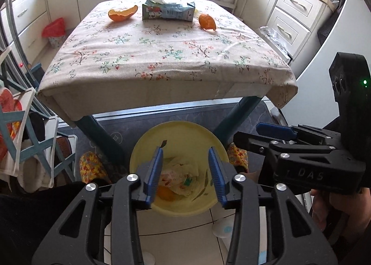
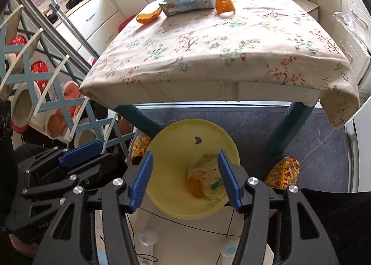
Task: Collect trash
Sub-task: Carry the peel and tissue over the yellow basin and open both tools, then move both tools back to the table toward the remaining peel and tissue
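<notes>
Both the left gripper [image 1: 185, 170] and right gripper [image 2: 185, 179] hang wide open and empty over the yellow bin [image 1: 178, 135] holding wrappers and what looks like peel. "DAS" shows on the right gripper's body. On the far table [image 1: 162, 56] lie two orange peels [image 1: 122, 13] [image 1: 207, 21] and a tissue pack [image 1: 168, 10].

Ahead of the claws, the table [image 1: 162, 56] holds two orange peels [image 1: 122, 13] [image 1: 207, 21] and one tissue pack [image 1: 168, 10]. Directly beneath them: one yellow bin [image 1: 180, 135], flanked by two patterned slippers [image 1: 91, 167] [image 2: 283, 171].
</notes>
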